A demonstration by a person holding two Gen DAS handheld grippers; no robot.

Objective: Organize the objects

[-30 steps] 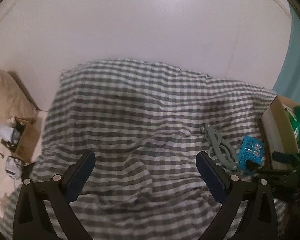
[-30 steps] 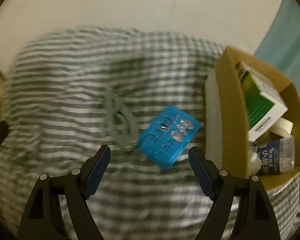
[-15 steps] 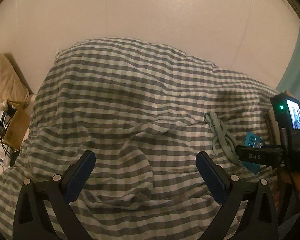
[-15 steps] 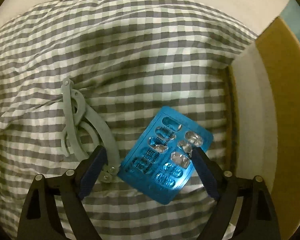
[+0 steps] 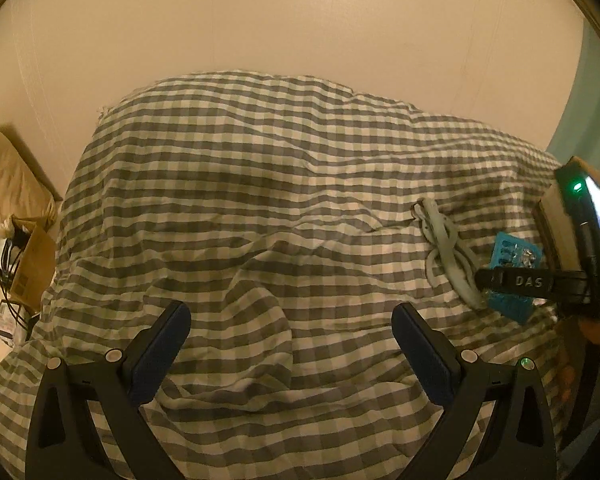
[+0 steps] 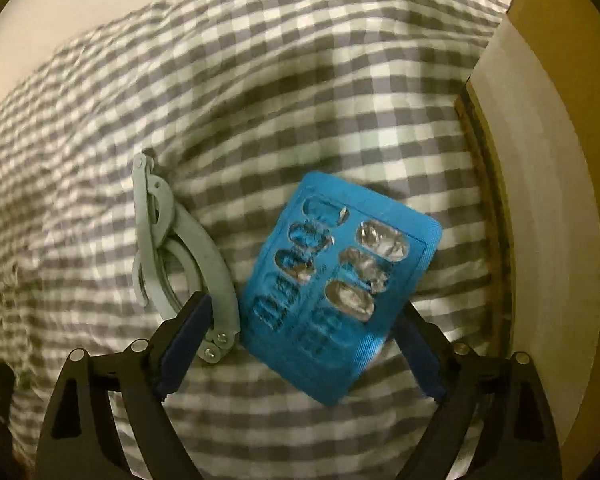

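Observation:
A blue blister pack [image 6: 340, 288] of pills lies flat on the grey-and-white checked duvet [image 6: 260, 100]. My right gripper [image 6: 302, 308] points steeply down over it, open, with its blue pads on either side of the pack's near end and not pressing on it. A grey folded plastic hanger [image 6: 180, 252] lies just left of the pack, and the left pad sits over its hinge end. My left gripper [image 5: 291, 314] hangs open over bare duvet with nothing between its fingers. From there the blister pack [image 5: 512, 252] and hanger [image 5: 444, 240] show at far right.
A cardboard box [image 6: 540, 160] stands right of the pack, its side wall close to the right finger. A beige pillow [image 5: 4, 184] and a second small cardboard box [image 5: 28, 256] with cables sit beyond the bed's left edge. A plain wall [image 5: 300, 40] rises behind the bed.
My right gripper has come down and closer over the blister pack, which now lies between its fingers, and the jaws stand wider. The box's inside has left its view.

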